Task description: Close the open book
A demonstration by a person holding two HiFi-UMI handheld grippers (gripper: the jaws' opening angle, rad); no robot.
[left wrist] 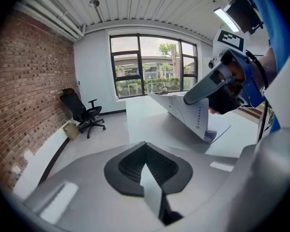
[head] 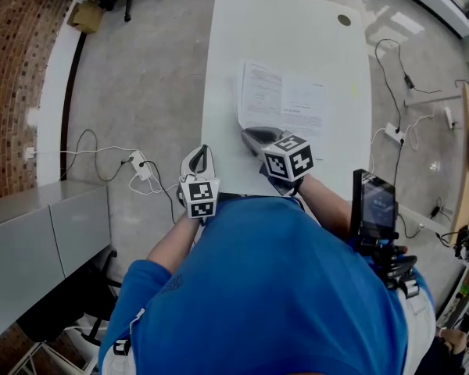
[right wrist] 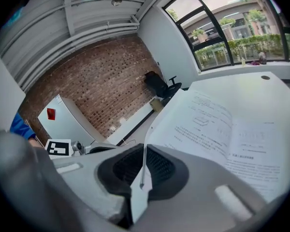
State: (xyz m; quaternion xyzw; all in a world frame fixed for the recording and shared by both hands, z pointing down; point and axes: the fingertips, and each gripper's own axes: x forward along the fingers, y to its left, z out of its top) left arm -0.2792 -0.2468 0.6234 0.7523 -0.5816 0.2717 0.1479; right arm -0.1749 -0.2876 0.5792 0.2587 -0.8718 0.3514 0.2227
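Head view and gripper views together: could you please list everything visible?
table: one, white, centre
book: one, white pages, open on the table, left leaf lifted
office chair: one, black, by the brick wall
cardboard box: one, brown, floor near the chair
power strip: one, white, floor left of the table
cabinet: one, grey, far left
left gripper: one, grey, jaws together, empty
right gripper: one, grey, jaws shut on the book's lifted leaf
shirt: one, blue, on the person

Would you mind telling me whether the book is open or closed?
Open: the book lies spread, right gripper pinching one lifted page.
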